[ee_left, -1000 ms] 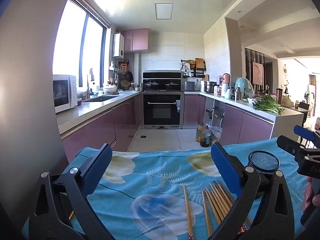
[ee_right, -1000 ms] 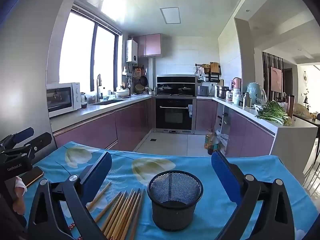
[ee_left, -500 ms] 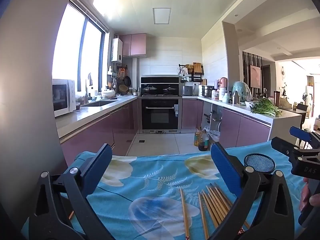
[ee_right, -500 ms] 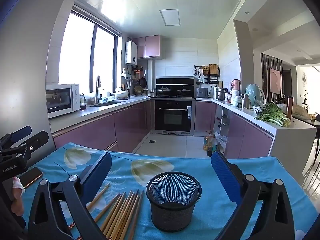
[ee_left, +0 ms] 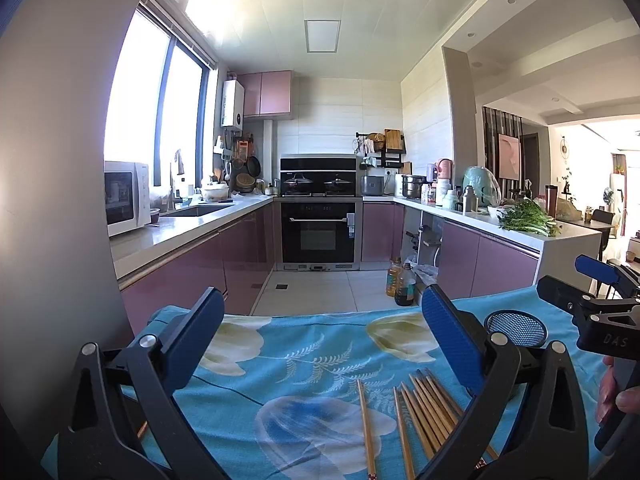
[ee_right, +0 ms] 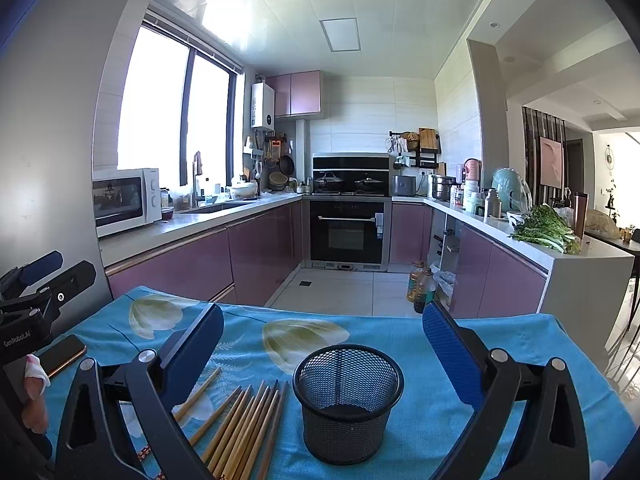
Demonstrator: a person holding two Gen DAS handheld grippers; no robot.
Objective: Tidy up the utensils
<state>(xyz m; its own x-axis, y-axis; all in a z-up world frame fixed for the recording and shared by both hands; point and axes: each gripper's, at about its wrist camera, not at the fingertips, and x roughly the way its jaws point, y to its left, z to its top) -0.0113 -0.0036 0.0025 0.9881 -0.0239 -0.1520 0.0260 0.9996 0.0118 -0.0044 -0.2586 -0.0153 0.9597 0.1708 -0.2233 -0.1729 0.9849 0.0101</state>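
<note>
Above the worktop, both tongs, left and right, hang spread and empty. Chopsticks lie below the right tongs' left finger, cup between. Ideally, pinch one stick mid-length, then tip it upright into the cup.

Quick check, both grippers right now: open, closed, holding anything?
Left gripper: open, empty, above the chopsticks.
Right gripper: open, empty, with the mesh cup between its fingers, untouched.
</note>
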